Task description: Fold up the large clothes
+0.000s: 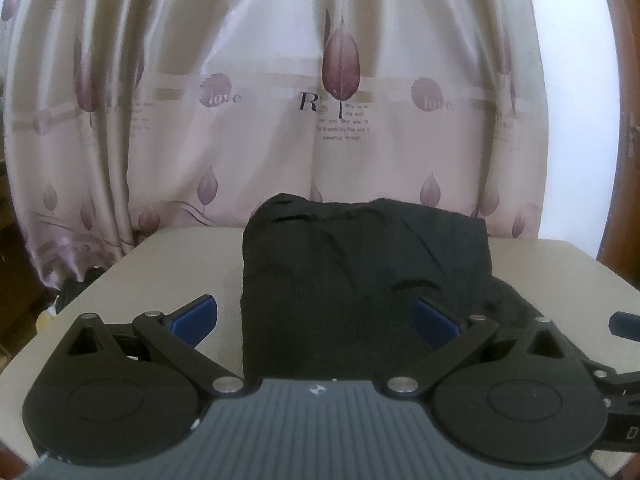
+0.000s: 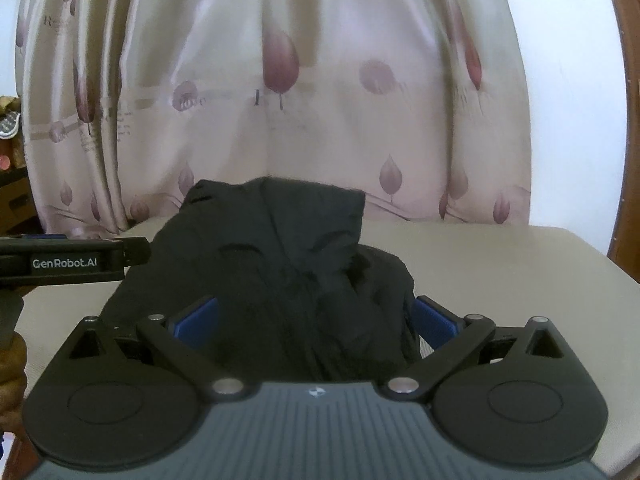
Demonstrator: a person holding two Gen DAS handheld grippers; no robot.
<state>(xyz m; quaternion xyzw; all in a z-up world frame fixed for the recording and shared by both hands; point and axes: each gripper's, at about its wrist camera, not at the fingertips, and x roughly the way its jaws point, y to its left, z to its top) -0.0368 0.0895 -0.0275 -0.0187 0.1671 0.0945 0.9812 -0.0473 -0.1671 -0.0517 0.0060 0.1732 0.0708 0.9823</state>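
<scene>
Garment (image 1: 360,280) sits bundled on the table (image 1: 160,264), left gripper (image 1: 316,320) and right gripper (image 2: 316,320) both spread wide, needing low, level bites on its near hem.

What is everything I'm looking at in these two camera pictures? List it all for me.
Black folded fabric garment: one, black, lying on the table straight ahead of both tools.
Beige flat-topped table: one, beige, under the garment.
Pale satin curtain with purple leaf prints: one, cream and purple, hanging behind the table.
Dark brown wooden frame: one, brown, at the right edge.
Left tool: one, black with blue pads, open, its right pad over the garment.
Right tool: one, black with blue pads, open, the garment's near end between its pads.
</scene>
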